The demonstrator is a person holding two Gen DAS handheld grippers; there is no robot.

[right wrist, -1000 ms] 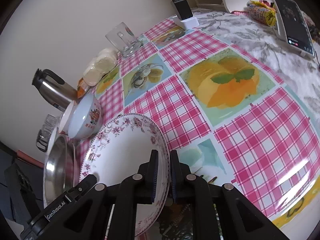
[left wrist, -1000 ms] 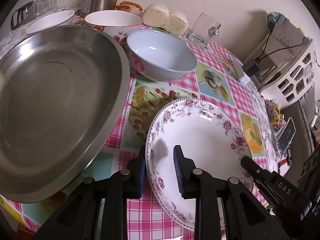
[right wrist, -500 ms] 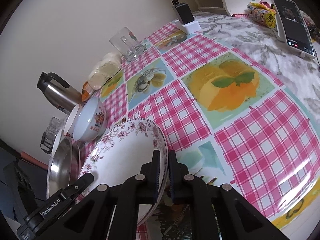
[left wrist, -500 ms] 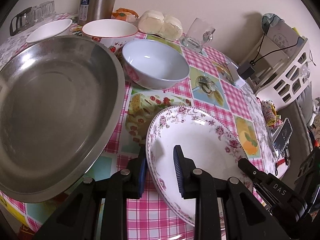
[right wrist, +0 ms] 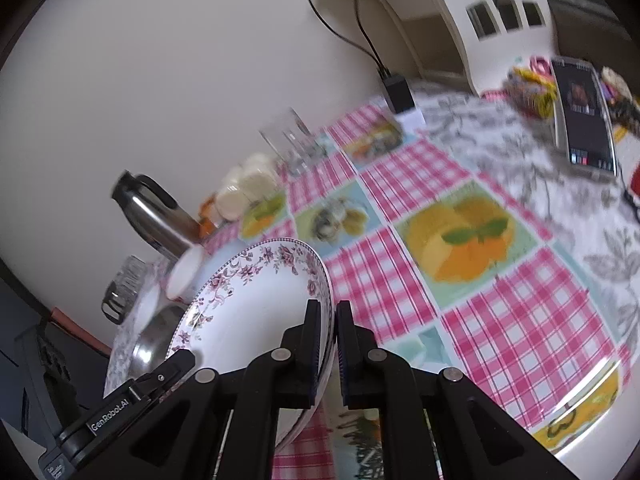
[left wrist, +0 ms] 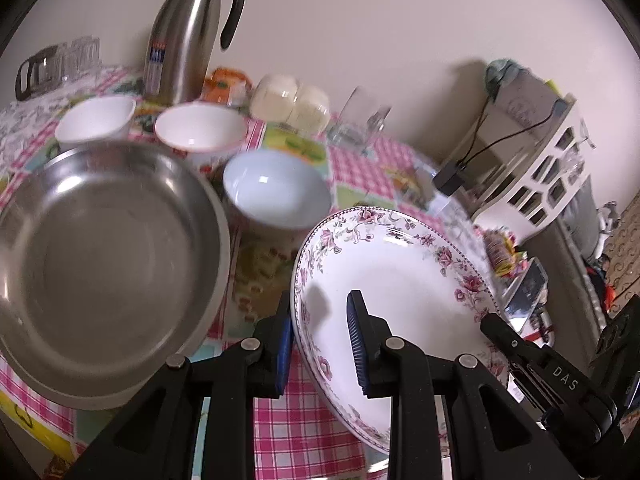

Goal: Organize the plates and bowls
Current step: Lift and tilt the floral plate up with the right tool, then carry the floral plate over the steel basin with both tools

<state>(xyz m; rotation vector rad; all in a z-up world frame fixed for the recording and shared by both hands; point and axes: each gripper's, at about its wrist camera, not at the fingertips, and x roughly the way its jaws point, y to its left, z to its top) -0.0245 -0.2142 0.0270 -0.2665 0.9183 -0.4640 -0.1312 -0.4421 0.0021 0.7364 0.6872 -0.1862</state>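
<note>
Floral plate [left wrist: 400, 264]: glossy glazed ceramic. Basin [left wrist: 100, 264]: brushed metal. Flask [left wrist: 184, 32]: polished steel. Tablecloth [right wrist: 520, 320]: shiny plastic.

A: Where is open room?
B: Bare desk [right wrist: 500, 304] at the right wrist frame's center right.
A: Obstacles?
B: Steel basin [left wrist: 100, 264] at the left wrist frame's left; blue bowl [left wrist: 276, 188] center; glass [left wrist: 360, 120] above it.

You are at a home dining table covered by a pink-checked oilcloth with fruit pictures [right wrist: 472, 236]. At its far edge, against the plain wall, stand a stainless-steel vacuum jug with black handle [left wrist: 188, 32] and a clear glass mug [left wrist: 360, 120]; a smartphone [right wrist: 584, 116] lies far right.
</note>
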